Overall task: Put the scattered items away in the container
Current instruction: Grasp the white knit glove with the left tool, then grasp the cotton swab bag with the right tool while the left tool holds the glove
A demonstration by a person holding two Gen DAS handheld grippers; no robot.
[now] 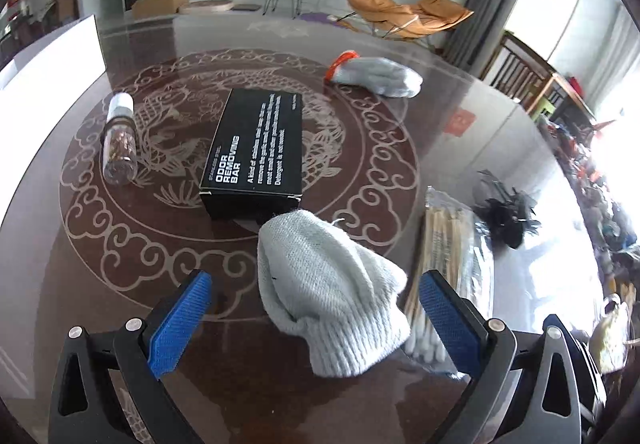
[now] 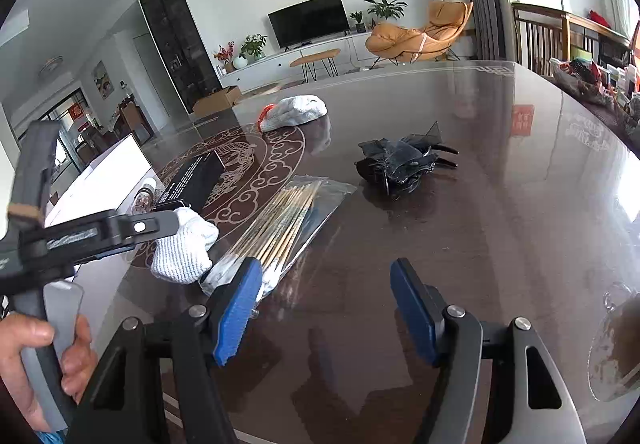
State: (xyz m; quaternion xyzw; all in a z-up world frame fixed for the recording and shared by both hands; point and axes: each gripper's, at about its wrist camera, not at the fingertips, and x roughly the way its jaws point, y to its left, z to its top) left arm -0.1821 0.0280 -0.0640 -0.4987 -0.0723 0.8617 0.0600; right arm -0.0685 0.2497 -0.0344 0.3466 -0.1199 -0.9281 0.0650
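A white knit glove (image 1: 332, 296) lies crumpled on the dark table, between the spread blue pads of my left gripper (image 1: 314, 320), which is open. Beyond it lie a black "Odor Removing Bar" box (image 1: 256, 148), a spice bottle (image 1: 118, 140) on its side, and a second glove (image 1: 376, 76) with an orange cuff. A bag of cotton swabs (image 2: 280, 224) lies just ahead-left of my right gripper (image 2: 328, 308), which is open over bare table. A black hair clip bundle (image 2: 404, 164) sits farther ahead. The white container (image 1: 48, 64) stands at the far left.
A hand (image 2: 40, 344) holds the left gripper's handle at the left of the right wrist view. A glass dish (image 2: 616, 344) sits near the table's right edge. Cluttered items (image 1: 592, 164) line the far right side. Chairs and a TV stand beyond the table.
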